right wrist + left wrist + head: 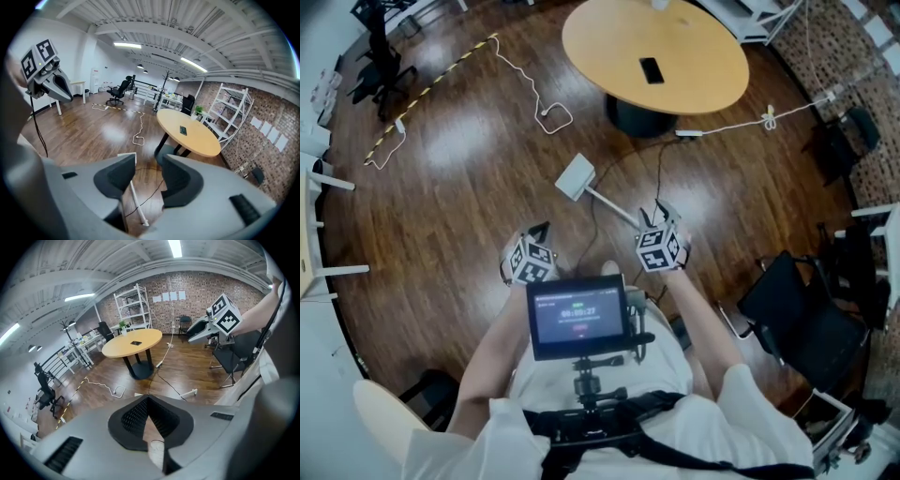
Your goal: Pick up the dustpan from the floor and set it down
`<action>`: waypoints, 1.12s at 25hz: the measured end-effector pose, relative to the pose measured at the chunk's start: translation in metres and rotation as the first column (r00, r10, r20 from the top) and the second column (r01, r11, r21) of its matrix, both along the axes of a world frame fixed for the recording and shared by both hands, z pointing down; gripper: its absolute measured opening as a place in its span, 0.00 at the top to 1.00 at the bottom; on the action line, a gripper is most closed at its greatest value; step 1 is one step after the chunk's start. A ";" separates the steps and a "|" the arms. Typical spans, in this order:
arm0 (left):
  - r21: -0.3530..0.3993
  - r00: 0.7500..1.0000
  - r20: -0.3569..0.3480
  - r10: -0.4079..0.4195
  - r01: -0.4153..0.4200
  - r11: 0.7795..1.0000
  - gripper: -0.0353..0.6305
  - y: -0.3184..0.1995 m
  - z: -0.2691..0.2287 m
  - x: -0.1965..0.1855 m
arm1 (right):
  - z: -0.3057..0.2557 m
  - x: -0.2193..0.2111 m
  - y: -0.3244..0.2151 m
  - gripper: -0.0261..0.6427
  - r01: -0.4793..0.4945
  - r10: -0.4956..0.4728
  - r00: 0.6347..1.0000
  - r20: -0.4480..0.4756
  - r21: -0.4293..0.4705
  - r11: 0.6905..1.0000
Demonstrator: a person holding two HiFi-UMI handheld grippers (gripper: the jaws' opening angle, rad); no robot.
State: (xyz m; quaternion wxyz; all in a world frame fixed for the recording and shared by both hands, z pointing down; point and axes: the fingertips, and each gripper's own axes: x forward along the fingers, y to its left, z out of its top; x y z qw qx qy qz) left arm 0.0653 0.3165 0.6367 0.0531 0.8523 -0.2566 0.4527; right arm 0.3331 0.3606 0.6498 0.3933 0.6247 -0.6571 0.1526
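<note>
The white dustpan [575,176] lies on the dark wood floor, its long handle [614,207] running back toward my right gripper [660,212]. That gripper hangs above the handle's near end, apart from it. Its jaws stand open with nothing between them, and in the right gripper view the handle [135,202] shows on the floor through the gap. My right gripper [149,174] points down at it. My left gripper [540,229] hangs left of the dustpan over bare floor. In its own view the left gripper [148,401] has its pads meeting at the tips, holding nothing.
A round wooden table [703,80] with a black phone [652,69] stands beyond the dustpan. White cables [546,114] and a power strip [689,133] lie on the floor. Black chairs [802,314] stand at the right. Yellow-black tape [441,80] runs at the left.
</note>
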 end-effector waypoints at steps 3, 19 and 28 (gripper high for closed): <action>-0.014 0.999 0.000 -0.035 0.035 0.999 0.96 0.015 0.001 -0.007 | 0.004 -0.006 0.009 0.65 0.023 -0.023 1.000 0.007 -0.011 1.000; -0.037 0.999 0.000 -0.041 0.041 0.998 0.96 0.011 0.009 -0.043 | 0.015 -0.057 0.000 0.65 0.065 -0.064 0.996 0.059 -0.024 0.998; -0.049 1.000 0.005 -0.026 0.026 0.998 0.96 -0.009 0.005 -0.074 | 0.017 -0.091 -0.022 0.65 0.036 -0.033 0.996 0.081 -0.038 0.999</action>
